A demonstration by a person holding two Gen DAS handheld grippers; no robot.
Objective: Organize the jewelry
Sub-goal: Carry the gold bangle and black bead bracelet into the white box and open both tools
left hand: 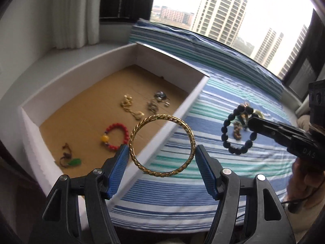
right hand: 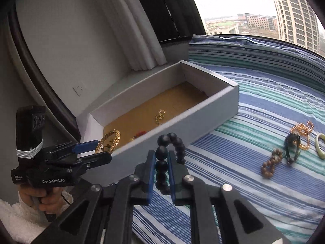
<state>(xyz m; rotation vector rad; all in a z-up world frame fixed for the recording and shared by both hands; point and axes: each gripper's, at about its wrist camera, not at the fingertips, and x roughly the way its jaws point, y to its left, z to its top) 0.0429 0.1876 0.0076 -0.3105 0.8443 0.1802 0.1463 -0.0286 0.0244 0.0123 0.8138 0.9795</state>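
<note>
My left gripper [left hand: 161, 149] is shut on a gold bangle [left hand: 162, 117], its blue pads pressing on the ring's two sides. It hangs above the near wall of a white box [left hand: 182, 109] with a brown floor. In the right wrist view the left gripper [right hand: 95, 150] and the bangle [right hand: 115, 136] are at the box's [right hand: 182, 128] near left corner. My right gripper [right hand: 161, 152] is shut on a black bead bracelet [right hand: 178, 142], held above the striped cover to the right of the box. From the left wrist view the right gripper [left hand: 250, 122] shows with the bracelet [left hand: 225, 130] dangling from it.
In the box lie a red bead bracelet [left hand: 116, 135], a gold chain [left hand: 130, 107], a silvery piece [left hand: 157, 101] and a green pendant [left hand: 70, 159]. On the striped cover [right hand: 264, 101] lie a brown bead bracelet [right hand: 271, 163], a black clip [right hand: 292, 146], a gold chain [right hand: 302, 132] and a pale green bangle [right hand: 320, 145].
</note>
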